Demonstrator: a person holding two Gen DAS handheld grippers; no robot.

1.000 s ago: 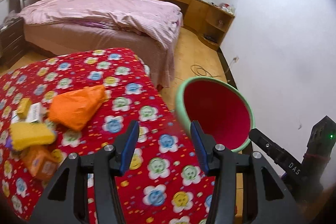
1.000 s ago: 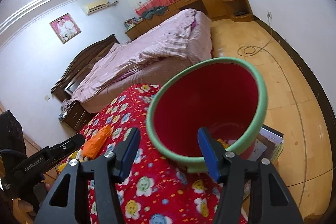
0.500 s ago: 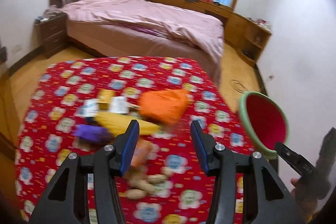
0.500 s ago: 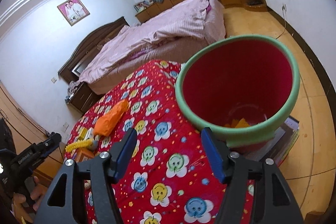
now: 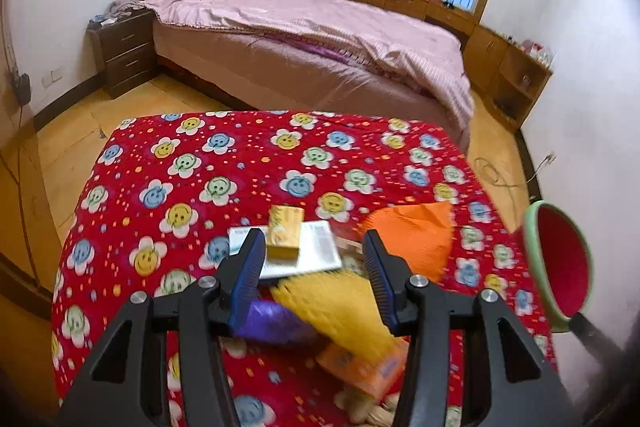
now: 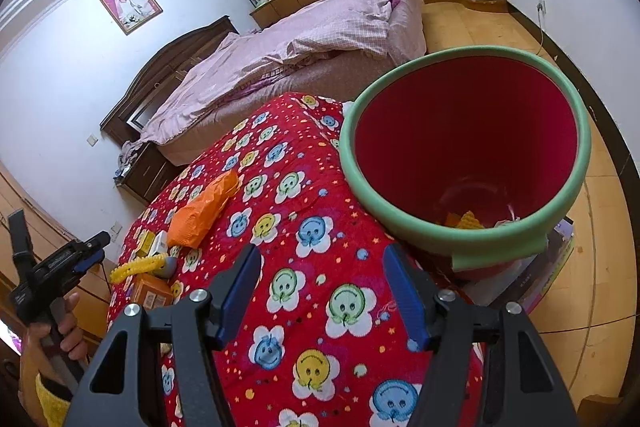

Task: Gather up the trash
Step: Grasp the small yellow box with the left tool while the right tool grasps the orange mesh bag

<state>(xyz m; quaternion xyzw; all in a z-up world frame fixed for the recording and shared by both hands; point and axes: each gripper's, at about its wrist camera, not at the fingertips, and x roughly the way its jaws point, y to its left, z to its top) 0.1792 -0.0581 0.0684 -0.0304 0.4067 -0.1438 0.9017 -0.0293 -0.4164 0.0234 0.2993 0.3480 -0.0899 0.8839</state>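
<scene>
Trash lies in a pile on the red flowered tablecloth (image 5: 208, 163): a yellow corrugated piece (image 5: 340, 303), a purple wrapper (image 5: 272, 323), an orange box (image 5: 360, 371), a small yellow box (image 5: 285, 231) on white paper (image 5: 320, 247), and an orange bag (image 5: 412, 235). My left gripper (image 5: 314, 271) is open and empty just above the pile. The red bin with a green rim (image 6: 468, 147) stands at the table's right edge with some trash inside. My right gripper (image 6: 324, 291) is open and empty above the cloth, in front of the bin. The pile also shows in the right wrist view, with the orange bag (image 6: 202, 213).
A bed with a pink cover (image 5: 304, 27) stands beyond the table, with a nightstand (image 5: 124, 51) at its left and wooden cabinets (image 5: 508, 67) along the far and right walls. The bin rests on stacked books (image 6: 536, 279) on the wooden floor.
My left gripper has swung left from the bin and come down over the trash pile. My right gripper has drawn back a little from the bin. Both stay open.
</scene>
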